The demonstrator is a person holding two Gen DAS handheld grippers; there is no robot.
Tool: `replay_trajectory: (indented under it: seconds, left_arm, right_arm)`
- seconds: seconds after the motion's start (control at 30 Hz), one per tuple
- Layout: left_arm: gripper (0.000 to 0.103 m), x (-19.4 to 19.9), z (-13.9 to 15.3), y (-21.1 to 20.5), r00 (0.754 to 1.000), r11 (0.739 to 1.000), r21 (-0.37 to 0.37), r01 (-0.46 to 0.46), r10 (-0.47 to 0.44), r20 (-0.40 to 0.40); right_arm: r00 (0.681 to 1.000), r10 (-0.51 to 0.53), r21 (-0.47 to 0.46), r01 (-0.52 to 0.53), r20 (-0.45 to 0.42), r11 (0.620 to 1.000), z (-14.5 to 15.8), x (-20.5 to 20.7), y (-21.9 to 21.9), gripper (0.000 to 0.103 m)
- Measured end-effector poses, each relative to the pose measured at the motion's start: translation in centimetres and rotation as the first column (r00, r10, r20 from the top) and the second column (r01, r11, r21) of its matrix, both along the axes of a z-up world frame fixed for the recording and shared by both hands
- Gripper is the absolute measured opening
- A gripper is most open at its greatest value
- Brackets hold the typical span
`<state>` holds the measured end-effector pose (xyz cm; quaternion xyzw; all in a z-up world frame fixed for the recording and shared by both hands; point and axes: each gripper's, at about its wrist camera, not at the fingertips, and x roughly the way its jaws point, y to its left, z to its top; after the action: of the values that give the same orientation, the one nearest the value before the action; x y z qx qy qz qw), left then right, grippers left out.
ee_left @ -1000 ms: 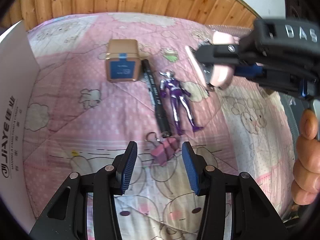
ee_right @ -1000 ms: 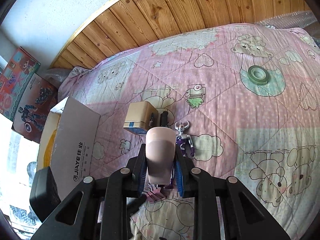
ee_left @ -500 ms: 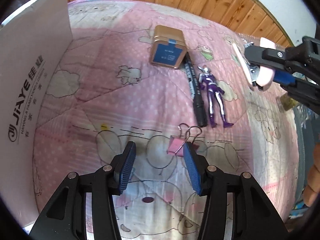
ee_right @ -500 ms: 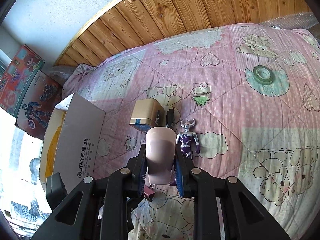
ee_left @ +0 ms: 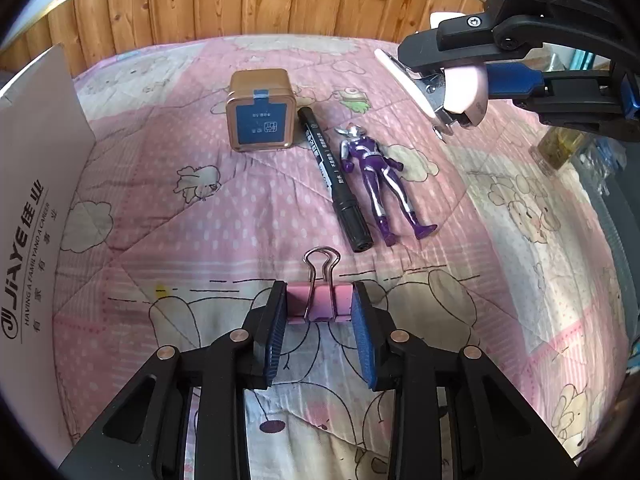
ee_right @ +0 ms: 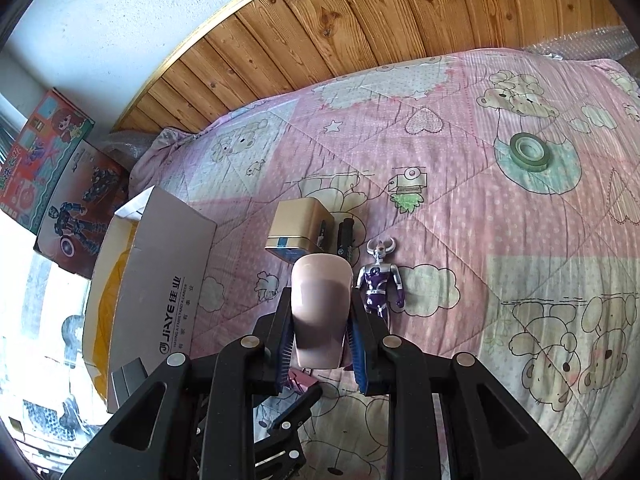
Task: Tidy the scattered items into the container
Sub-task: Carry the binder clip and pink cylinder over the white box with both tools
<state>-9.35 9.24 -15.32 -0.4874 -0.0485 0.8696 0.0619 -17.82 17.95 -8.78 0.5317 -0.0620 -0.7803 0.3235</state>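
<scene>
A pink binder clip (ee_left: 318, 307) lies on the pink quilt between the fingertips of my left gripper (ee_left: 319, 312), whose pads touch its two ends. Beyond it lie a black marker (ee_left: 335, 179), a purple toy figure (ee_left: 378, 178) and a gold tin with a blue label (ee_left: 261, 115). My right gripper (ee_right: 319, 328) is shut on a pink stapler (ee_right: 319, 312) and holds it above the quilt; it shows at the upper right of the left wrist view (ee_left: 460, 80). The white cardboard box (ee_right: 160, 280) stands at the left.
A green tape roll (ee_right: 530, 151) lies on the quilt far right. Toy boxes (ee_right: 52, 168) lean by the wall behind the cardboard box. A wooden headboard (ee_right: 360, 20) borders the bed. A yellowish object (ee_left: 560, 148) sits off the bed's right edge.
My left gripper has moved onto the binder clip and closed in until its pads touch the clip's ends. My right gripper still holds the stapler, shifted slightly.
</scene>
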Motion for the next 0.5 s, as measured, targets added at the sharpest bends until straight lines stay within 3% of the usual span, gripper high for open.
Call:
replay_trajectory:
  seconds: [0.17, 0.5]
  left_arm:
    - [0.032, 0.8, 0.9, -1.2, 1.0, 0.999, 0.043, -0.024, 0.023, 0.013]
    - [0.032, 2.8, 5.2, -3.1, 0.997, 0.995, 0.08, -0.056, 0.059, -0.043]
  right_arm:
    - [1.0, 0.018, 0.011, -0.018, -0.016, 1.0, 0.2, 0.3, -0.4, 0.026]
    - [0.997, 0.062, 0.021, -0.061, -0.035, 0.998, 0.8, 1.5, -1.6, 0.026]
